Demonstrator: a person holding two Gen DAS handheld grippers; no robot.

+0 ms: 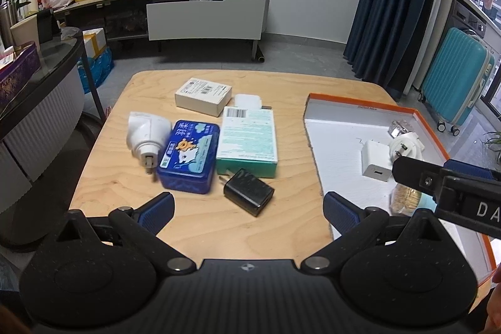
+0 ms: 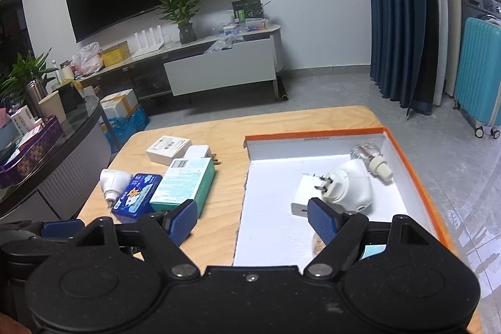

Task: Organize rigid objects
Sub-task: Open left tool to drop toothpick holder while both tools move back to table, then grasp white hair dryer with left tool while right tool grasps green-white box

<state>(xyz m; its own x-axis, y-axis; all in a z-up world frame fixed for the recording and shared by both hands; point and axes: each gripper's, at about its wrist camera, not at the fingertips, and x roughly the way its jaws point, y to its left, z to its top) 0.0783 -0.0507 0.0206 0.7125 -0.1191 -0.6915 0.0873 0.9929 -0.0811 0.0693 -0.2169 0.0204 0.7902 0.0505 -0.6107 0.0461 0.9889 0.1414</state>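
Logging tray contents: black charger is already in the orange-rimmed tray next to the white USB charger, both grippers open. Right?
Not quite. The black charger is not in the tray; it lies on the wooden table, in front of the teal box. The left wrist view shows it. The white USB charger is in the orange-rimmed tray, and the left gripper and right gripper are open.

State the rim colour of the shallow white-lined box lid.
Orange rim, shown best in the right wrist view.
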